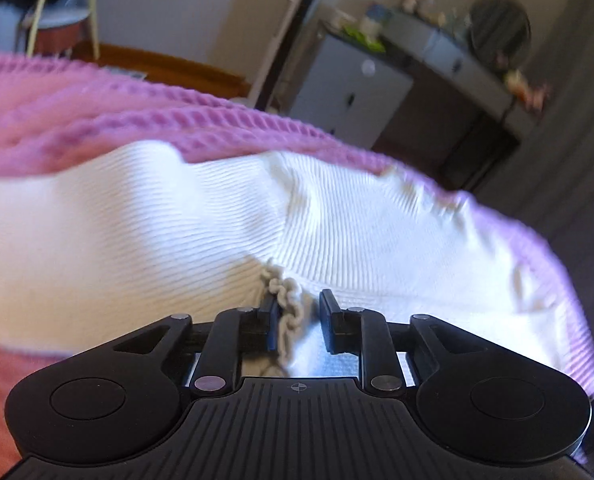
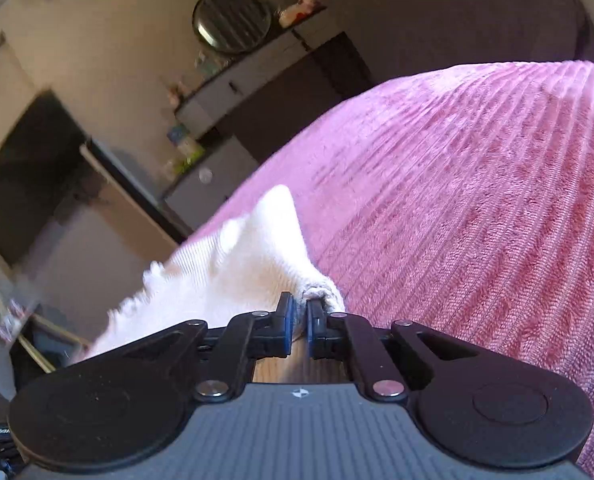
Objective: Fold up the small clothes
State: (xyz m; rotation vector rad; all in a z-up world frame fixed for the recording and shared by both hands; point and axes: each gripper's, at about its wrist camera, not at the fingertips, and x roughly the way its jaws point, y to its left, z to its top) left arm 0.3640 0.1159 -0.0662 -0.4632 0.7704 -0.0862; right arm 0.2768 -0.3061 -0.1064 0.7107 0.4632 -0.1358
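Observation:
A small white ribbed garment with a frilled edge lies spread on a pink ribbed bedspread. My left gripper has its jaws a little apart around the garment's frilled hem, with cloth between the fingers. In the right wrist view the same white garment rises in a peak off the bedspread. My right gripper is shut on a bunched corner of the garment.
A grey cabinet and a dark shelf with small items and a round mirror stand beyond the bed. A dark screen and clutter show at the left of the right wrist view.

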